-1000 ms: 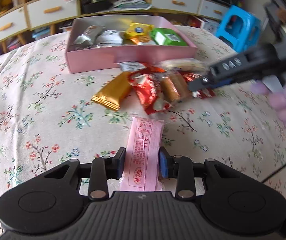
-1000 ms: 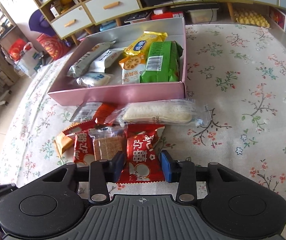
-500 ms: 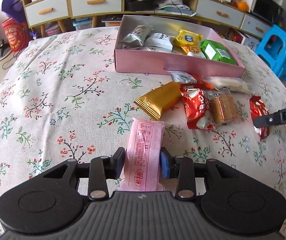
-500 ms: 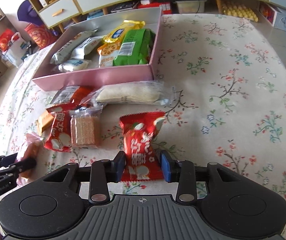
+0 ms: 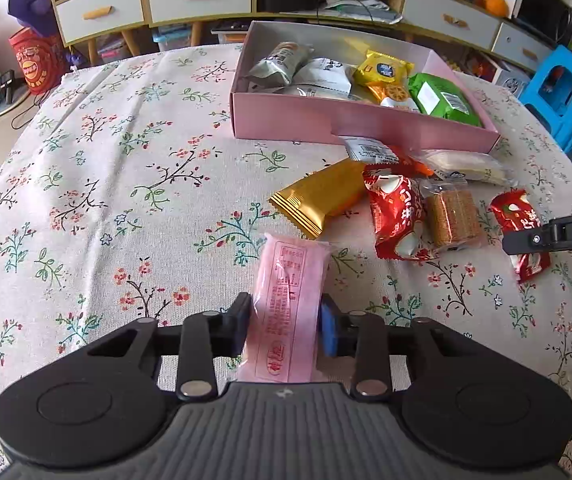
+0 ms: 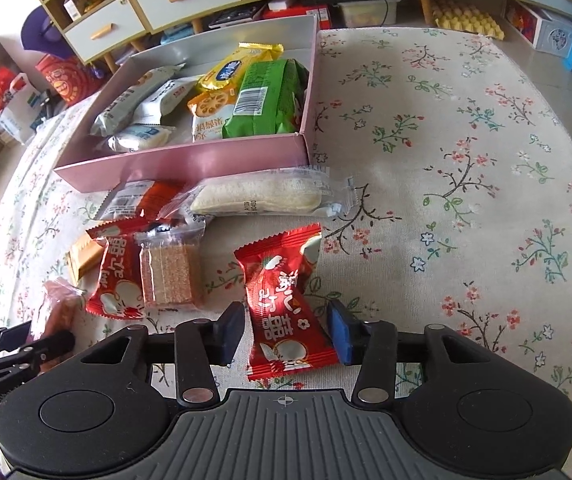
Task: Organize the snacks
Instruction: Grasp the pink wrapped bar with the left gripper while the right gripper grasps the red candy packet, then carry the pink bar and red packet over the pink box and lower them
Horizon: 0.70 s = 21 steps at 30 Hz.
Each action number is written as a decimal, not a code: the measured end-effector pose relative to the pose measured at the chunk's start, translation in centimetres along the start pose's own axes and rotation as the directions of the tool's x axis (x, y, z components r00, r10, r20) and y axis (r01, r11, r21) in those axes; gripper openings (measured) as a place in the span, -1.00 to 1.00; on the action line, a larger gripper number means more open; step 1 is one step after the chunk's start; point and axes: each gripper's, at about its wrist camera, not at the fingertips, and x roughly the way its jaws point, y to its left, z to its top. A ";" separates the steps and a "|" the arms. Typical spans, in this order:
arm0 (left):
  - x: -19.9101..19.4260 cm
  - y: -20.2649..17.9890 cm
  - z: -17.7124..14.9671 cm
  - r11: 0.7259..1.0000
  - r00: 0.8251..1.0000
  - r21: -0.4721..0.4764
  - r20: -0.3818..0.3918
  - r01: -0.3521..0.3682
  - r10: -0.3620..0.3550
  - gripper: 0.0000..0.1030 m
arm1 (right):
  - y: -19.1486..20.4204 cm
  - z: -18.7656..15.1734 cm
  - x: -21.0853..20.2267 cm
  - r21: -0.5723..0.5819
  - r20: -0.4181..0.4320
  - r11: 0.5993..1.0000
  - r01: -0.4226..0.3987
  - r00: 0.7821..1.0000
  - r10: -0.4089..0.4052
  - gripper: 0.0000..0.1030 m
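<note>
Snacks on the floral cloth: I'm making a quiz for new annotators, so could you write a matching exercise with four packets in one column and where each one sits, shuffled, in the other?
Things:
1. pink packet
2. green packet
3. gold packet
4. lone red packet

Places:
a. inside the pink box
b. between the right gripper fingers
c. lying on the cloth, outside the box
d. clamped in the left gripper

Pairs: 1-d, 2-a, 3-c, 4-b

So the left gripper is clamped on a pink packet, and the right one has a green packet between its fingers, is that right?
Not quite. The left gripper is clamped on the pink packet, but the packet between the right gripper's fingers is red, not green, as the right wrist view shows. The green packet lies in the pink box.
</note>
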 end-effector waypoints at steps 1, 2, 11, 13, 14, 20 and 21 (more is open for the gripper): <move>0.0 0.0 0.0 1.000 1.000 0.001 -0.002 0.001 -0.001 -0.40 | 0.0 0.0 0.0 0.002 -0.001 1.000 0.001 1.000 -0.001 -0.36; -0.1 0.0 0.0 1.000 1.000 0.001 -0.003 0.001 -0.001 -0.41 | 0.0 0.0 -0.1 0.008 -0.002 1.000 0.000 1.000 0.000 -0.39; -1.0 0.5 0.2 0.998 0.998 -0.037 -0.007 0.057 -0.057 -0.42 | 0.2 -0.1 -1.1 0.047 -0.001 0.999 -0.013 1.000 0.013 -0.47; -1.4 0.6 0.4 0.997 0.998 -0.047 0.000 0.064 -0.064 -0.42 | 0.2 -0.1 -1.5 0.062 0.004 0.998 -0.020 1.000 0.020 -0.47; -1.6 0.7 0.5 0.996 0.998 -0.054 0.004 0.070 -0.070 -0.42 | 0.2 -0.1 -1.8 0.068 0.007 0.997 -0.028 1.000 0.028 -0.47; -2.6 1.3 1.6 0.990 0.995 -0.100 0.044 0.096 -0.092 -0.43 | 0.6 0.5 -3.4 0.094 0.047 0.993 -0.073 0.997 0.069 -0.47; -2.8 1.4 1.8 0.989 0.994 -0.106 0.052 0.103 -0.098 -0.43 | 0.7 0.6 -3.5 0.096 0.052 0.992 -0.081 0.996 0.076 -0.47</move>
